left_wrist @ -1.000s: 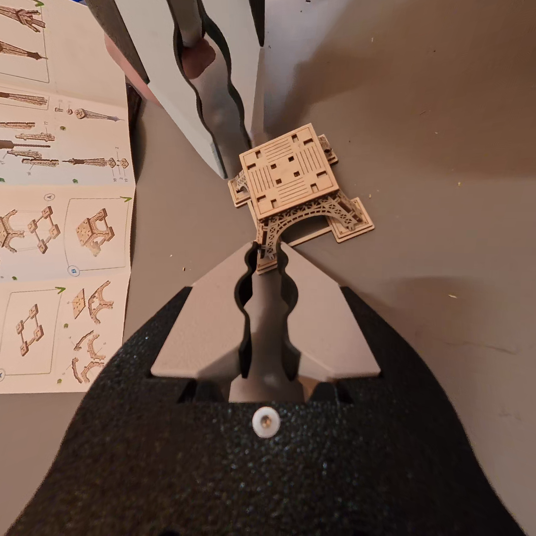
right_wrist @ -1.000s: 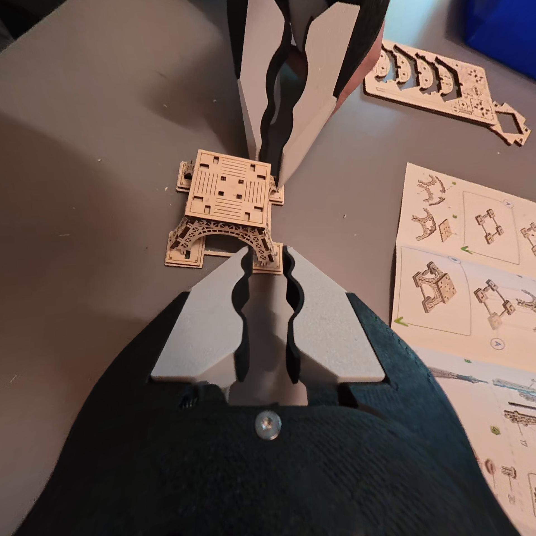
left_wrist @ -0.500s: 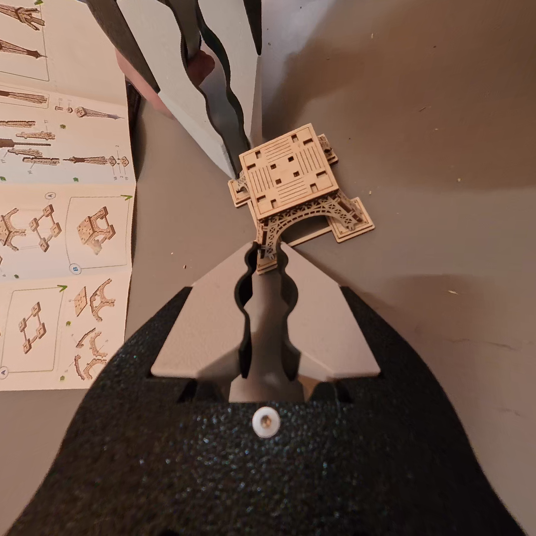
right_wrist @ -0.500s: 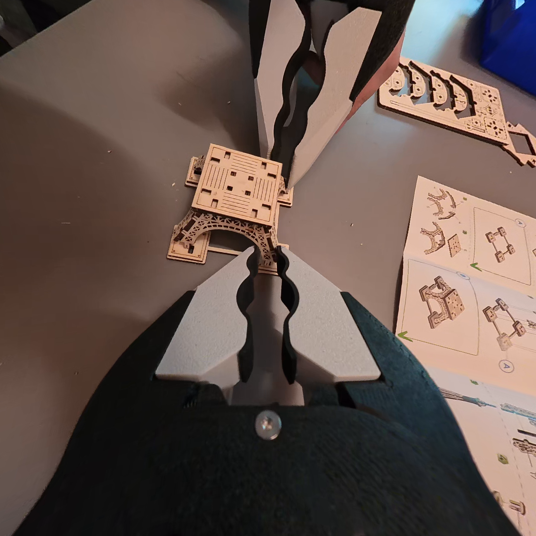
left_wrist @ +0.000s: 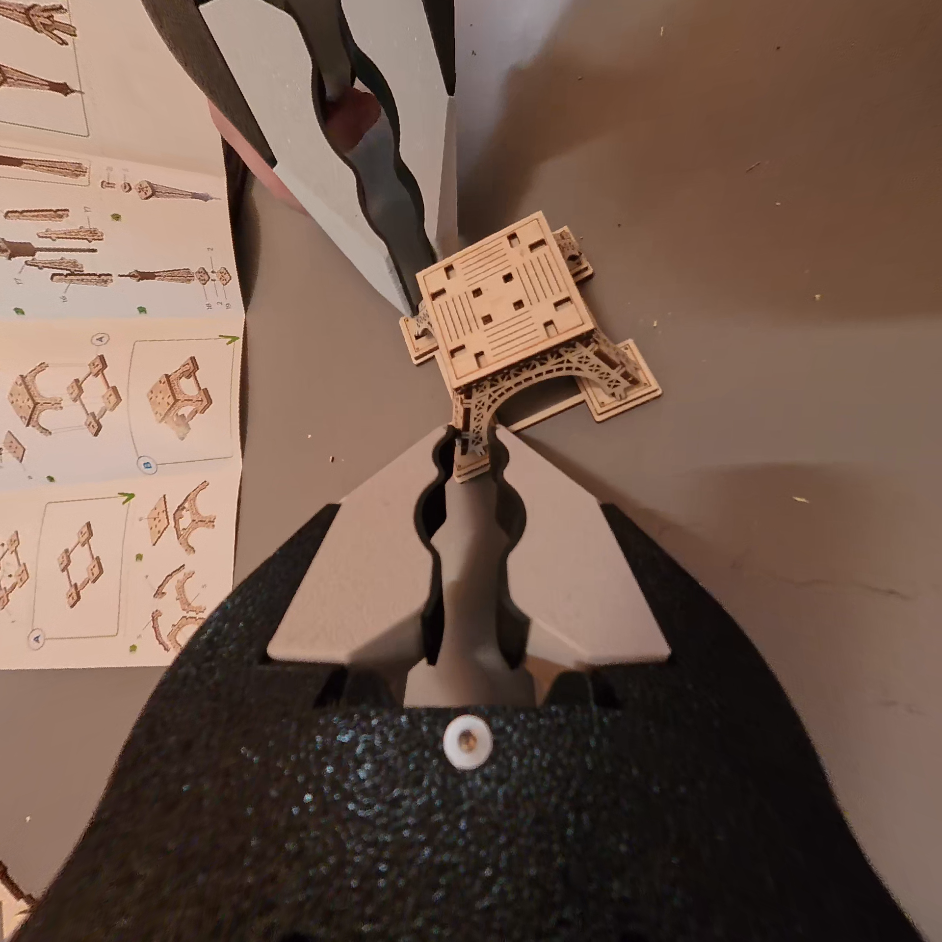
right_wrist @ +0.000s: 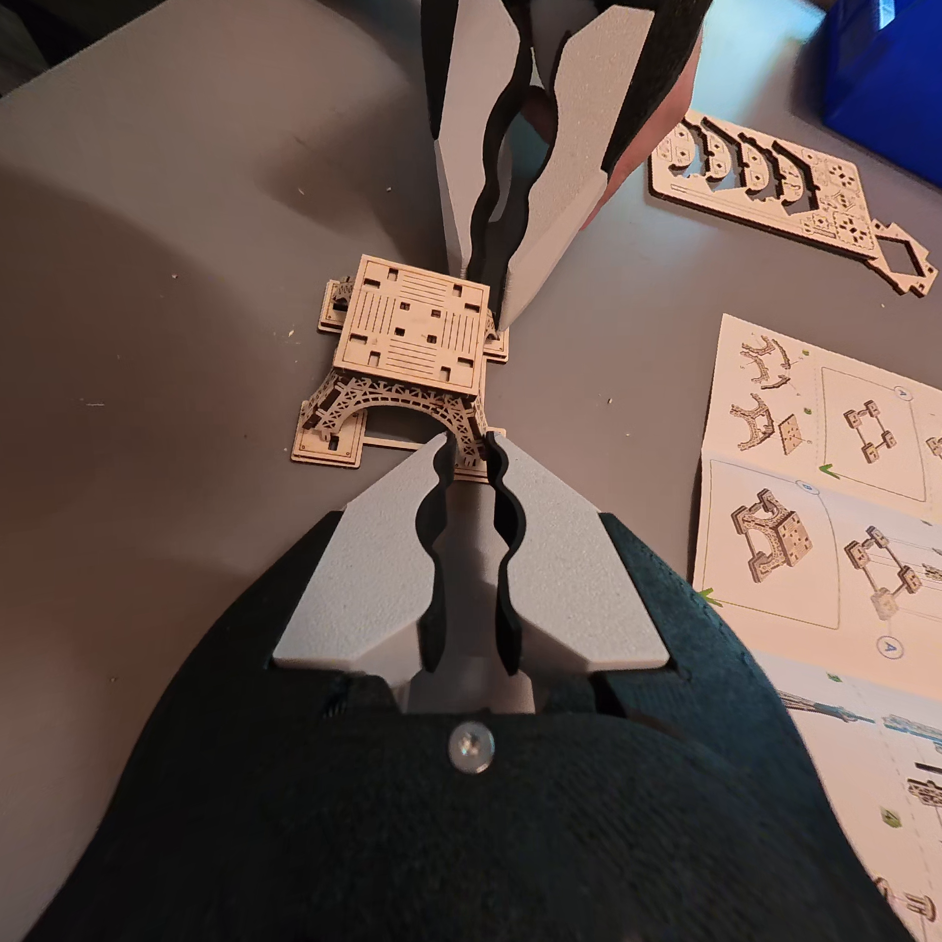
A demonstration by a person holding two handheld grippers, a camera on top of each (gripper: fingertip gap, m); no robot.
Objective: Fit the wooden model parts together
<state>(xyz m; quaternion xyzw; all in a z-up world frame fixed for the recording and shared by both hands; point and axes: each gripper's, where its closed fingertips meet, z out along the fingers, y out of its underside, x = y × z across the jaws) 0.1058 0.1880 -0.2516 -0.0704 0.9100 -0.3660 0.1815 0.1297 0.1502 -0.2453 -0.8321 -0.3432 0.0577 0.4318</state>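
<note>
My left gripper (left_wrist: 474, 443) pinched one leg of the pale lattice wooden tower base (left_wrist: 509, 311), my right gripper (right_wrist: 466, 443) pinched the opposite leg, grey table (left_wrist: 764, 204) beneath.

Overall light: dim and warm in the left wrist view, cooler and a little brighter in the right wrist view.
Shadows: broad, soft-edged dark bands lay across the grey table (left_wrist: 764, 153), at the far right in the left wrist view and at the near left in the right wrist view (right_wrist: 127, 357).
Glare: none; the instruction sheet (left_wrist: 117, 408) was the palest area, tinted peach.
Focus: the wooden model (right_wrist: 413, 351) was crisp in both views.
Blur: the blue object (right_wrist: 887, 86) at the far right was smeared.
Distortion: wide-angle bending stretched the edges and the sheet's borders (right_wrist: 815, 509).
</note>
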